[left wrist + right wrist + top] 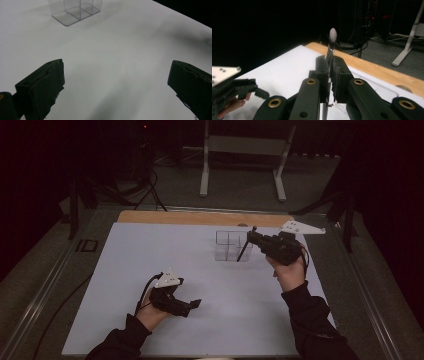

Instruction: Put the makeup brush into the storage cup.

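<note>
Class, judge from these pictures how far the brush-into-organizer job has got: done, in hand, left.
Done: the right gripper is shut on the makeup brush; the left gripper is open, holding nothing. In hand: brush carried beside the clear organizer. Left: lowering it into a compartment.

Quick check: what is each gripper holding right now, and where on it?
The right gripper is shut on a thin brush-like stick, gripped along its shaft below the pale rounded tip. The left gripper is open, nothing between its jaws.
</note>
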The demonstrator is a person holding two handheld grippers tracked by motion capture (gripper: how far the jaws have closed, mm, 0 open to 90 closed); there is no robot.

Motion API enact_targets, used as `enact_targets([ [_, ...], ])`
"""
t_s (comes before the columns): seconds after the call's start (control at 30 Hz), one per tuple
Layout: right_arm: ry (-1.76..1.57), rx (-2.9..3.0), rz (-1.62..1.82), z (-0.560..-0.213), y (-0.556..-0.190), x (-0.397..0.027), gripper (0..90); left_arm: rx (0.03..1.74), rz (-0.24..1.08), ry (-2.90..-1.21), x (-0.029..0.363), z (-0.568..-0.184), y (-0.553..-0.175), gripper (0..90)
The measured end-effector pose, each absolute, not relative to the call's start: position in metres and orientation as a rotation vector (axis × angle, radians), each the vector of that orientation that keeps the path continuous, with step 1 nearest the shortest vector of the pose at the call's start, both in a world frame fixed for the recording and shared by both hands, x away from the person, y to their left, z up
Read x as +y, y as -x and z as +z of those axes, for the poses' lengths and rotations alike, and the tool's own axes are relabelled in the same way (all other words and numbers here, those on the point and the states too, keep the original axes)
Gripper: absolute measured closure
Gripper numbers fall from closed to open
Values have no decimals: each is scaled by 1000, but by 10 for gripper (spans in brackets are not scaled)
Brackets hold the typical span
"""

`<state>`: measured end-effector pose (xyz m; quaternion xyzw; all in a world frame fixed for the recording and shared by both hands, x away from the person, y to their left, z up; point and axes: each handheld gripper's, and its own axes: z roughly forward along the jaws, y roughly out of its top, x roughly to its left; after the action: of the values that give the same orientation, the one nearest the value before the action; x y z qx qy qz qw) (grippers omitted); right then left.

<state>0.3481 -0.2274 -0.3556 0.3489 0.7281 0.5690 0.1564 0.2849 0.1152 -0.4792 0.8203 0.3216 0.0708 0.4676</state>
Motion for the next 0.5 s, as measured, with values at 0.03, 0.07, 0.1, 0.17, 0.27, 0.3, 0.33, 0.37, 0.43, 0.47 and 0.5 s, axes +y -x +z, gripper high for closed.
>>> enact_targets([
  [0.03, -998, 2081, 1622, -353, -350, -228, 845, 787, 171, -2009, 116, -479, -285, 18],
  [0.07, -995, 2075, 1617, -350, -352, -229, 845, 785, 172, -2009, 116, -480, -285, 14],
  [0.1, -995, 2068, 1619, -348, -354, -230, 846, 774, 179, -2009, 116, -480, -285, 14],
  [0.17, -990, 2057, 1612, -343, -359, -232, 845, 761, 197, -2014, 117, -480, -284, 9],
  [0.27, -986, 2036, 1602, -335, -368, -234, 845, 745, 207, -2009, 116, -479, -283, 8],
  [0.3, -984, 2031, 1594, -333, -371, -234, 845, 743, 200, -2007, 116, -479, -283, 8],
  [0.33, -984, 2029, 1592, -332, -373, -234, 845, 748, 203, -2002, 116, -479, -283, 8],
  [0.37, -981, 2026, 1588, -330, -377, -234, 845, 749, 206, -1997, 117, -479, -283, 8],
  [0.43, -979, 2024, 1580, -327, -383, -232, 845, 752, 210, -1996, 117, -479, -283, 8],
  [0.47, -978, 2021, 1580, -326, -385, -232, 846, 750, 216, -1995, 118, -479, -283, 8],
  [0.5, -974, 2022, 1573, -325, -388, -231, 845, 751, 211, -1991, 118, -478, -283, 8],
])
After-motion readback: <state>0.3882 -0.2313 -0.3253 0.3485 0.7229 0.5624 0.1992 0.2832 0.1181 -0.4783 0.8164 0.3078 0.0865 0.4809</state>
